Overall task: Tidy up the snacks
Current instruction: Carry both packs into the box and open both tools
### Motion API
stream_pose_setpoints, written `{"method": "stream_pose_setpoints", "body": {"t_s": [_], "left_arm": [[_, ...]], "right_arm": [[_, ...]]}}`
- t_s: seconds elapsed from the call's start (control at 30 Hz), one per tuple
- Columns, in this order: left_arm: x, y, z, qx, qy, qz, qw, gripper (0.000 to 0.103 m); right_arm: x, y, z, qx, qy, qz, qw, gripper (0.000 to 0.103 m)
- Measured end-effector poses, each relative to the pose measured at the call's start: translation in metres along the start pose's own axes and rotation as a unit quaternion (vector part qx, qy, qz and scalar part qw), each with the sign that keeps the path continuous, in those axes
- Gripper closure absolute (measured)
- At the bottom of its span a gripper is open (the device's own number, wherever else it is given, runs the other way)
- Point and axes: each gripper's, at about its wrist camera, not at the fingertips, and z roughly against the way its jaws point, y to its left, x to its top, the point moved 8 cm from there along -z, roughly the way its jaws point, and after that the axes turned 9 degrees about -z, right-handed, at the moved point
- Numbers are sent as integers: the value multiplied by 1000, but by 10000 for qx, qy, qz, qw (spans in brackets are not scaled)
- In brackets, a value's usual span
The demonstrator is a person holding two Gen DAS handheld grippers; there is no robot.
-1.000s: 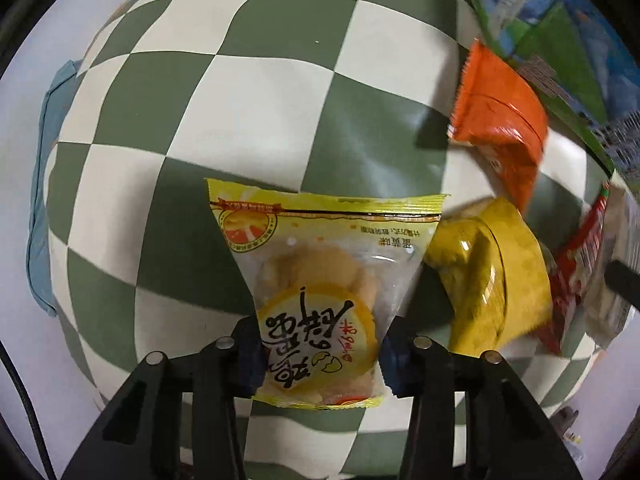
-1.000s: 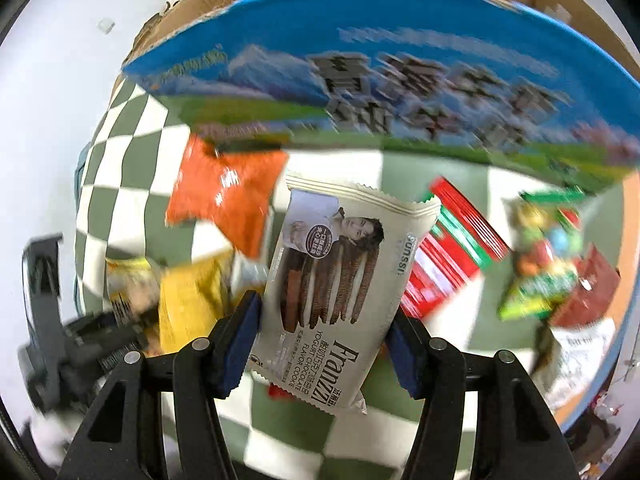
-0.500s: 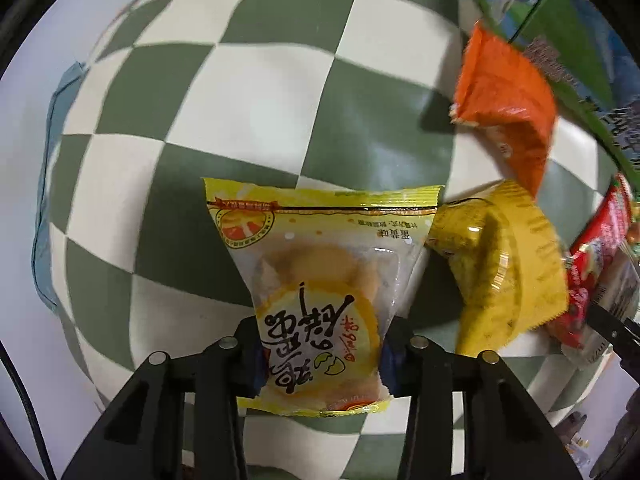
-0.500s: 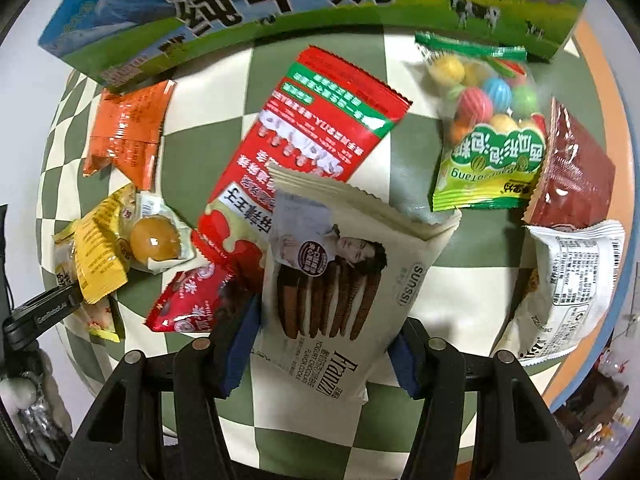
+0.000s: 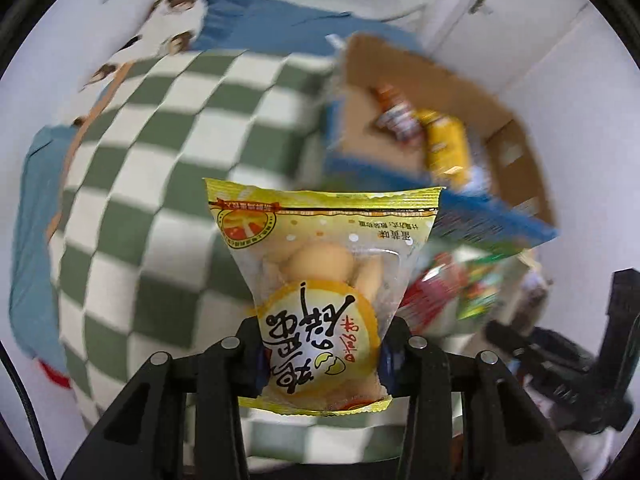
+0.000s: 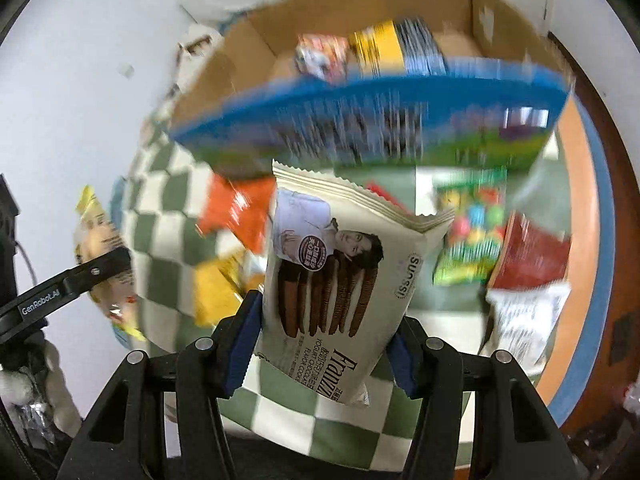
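Observation:
My left gripper (image 5: 320, 356) is shut on a yellow egg-cake packet (image 5: 320, 280) and holds it in the air above the green-and-white checkered cloth (image 5: 160, 160). My right gripper (image 6: 324, 340) is shut on a cream Franzzi cookie packet (image 6: 340, 272), also held up off the cloth. The open cardboard box (image 5: 500, 152) with a blue printed side stands ahead and to the right in the left wrist view. In the right wrist view the box (image 6: 360, 112) stands straight ahead, with several snack packets inside. The left gripper and its yellow packet (image 6: 100, 248) show at the left.
Loose snacks lie on the cloth in front of the box: an orange packet (image 6: 236, 216), a yellow packet (image 6: 216, 284), a green candy bag (image 6: 472, 232), a dark red packet (image 6: 532, 252) and a white packet (image 6: 524, 316). The table's orange and blue edge (image 6: 592, 240) runs at the right.
Both grippers have lifted their packets off the cloth and tilted up towards the box. The views now look at the box's open top; the image is blurred with motion.

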Motion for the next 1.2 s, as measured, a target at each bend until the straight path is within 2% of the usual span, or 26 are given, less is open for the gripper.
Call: {"method": "stream_pose_setpoints", "body": {"t_s": [0.07,0.2,0.4,0.47,0.6,0.8,0.87,0.9,0.93,0.97,1.0,1.1,1.2], "left_arm": [[31,-23,3,-158,-87,-128,9998,65],[87,-54,-2,-48,-186,-478,9987,65],[150,-61,-56,308,285,-728,9965,65],[168,-54,-82,511,534,-806,9940,64],[183,-37,-125,759,1151,-766,9875,64],[200,-19,-162,1057,1513,-821,9794,63],[204,-18,-170,996,1608,-811,9786,63],[206,-17,-173,948,1619,-771,9792,57],[208,-17,-174,922,1619,-740,9797,51],[210,-17,-176,868,1598,-703,9808,33],[213,-17,-176,822,1561,-687,9819,18],[220,-15,-175,785,1415,-624,9849,10],[221,-15,-176,704,1411,-611,9856,9]], "right_arm": [[25,8,18,94,-223,61,9997,43],[77,7,42,33,-571,188,9982,43],[167,-8,38,-632,-792,477,9937,43],[196,-18,30,-880,-705,553,9921,43],[248,-39,4,-1322,-371,700,9881,43],[289,-56,-39,-1589,247,790,9838,42],[294,-60,-50,-1731,413,804,9808,35],[292,-58,-54,-1789,427,793,9797,18],[296,-61,-57,-1851,452,729,9790,9],[295,-61,-59,-1815,465,677,9800,9],[296,-60,-62,-1784,486,609,9809,9],[296,-61,-65,-1722,490,489,9826,6],[291,-66,-66,-1614,514,347,9849,6]]}}
